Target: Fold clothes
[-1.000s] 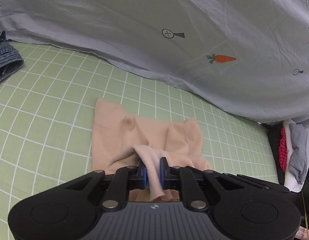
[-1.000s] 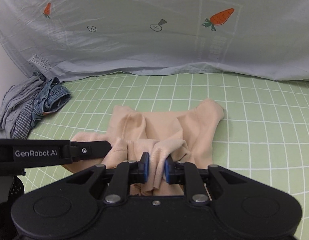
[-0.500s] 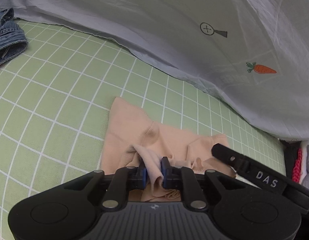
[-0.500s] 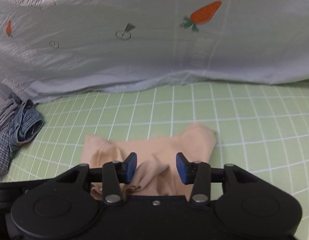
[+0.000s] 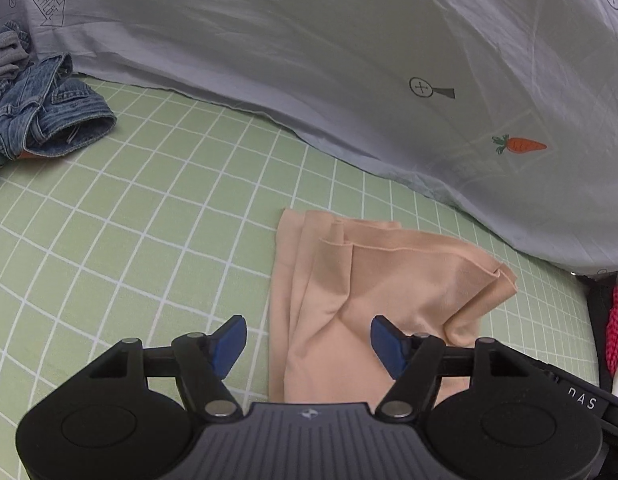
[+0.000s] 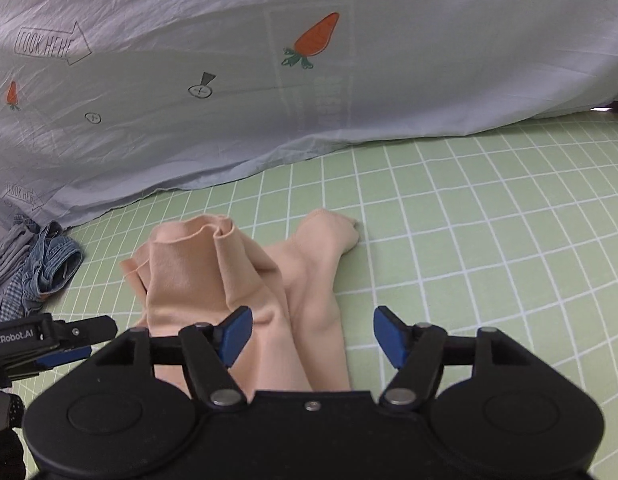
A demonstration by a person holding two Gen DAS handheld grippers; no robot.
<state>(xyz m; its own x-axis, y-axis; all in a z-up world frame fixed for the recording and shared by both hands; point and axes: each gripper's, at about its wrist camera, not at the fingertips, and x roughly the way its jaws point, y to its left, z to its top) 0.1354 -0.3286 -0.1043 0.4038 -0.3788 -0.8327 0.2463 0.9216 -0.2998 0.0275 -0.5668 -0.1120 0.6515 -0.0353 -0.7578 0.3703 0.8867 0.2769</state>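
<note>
A peach-coloured garment (image 5: 373, 288) lies folded over on the green checked sheet (image 5: 149, 216); it also shows in the right wrist view (image 6: 237, 280). My left gripper (image 5: 308, 346) is open and empty, just above the garment's near edge. My right gripper (image 6: 312, 336) is open and empty too, over the garment's near part. The left gripper's body (image 6: 53, 336) shows at the lower left of the right wrist view. The right gripper's body (image 5: 581, 400) shows at the lower right of the left wrist view.
A grey quilt with carrot prints (image 5: 349, 60) rises behind the garment (image 6: 309, 80). A pile of denim and grey clothes (image 5: 41, 116) lies at the far left (image 6: 33, 268). More clothes, red and white (image 5: 615, 328), sit past the bed's right edge.
Both grippers have opened and let go of the peach garment, the right one first. The garment now lies folded over on the sheet. Both grippers have drawn back from it.
</note>
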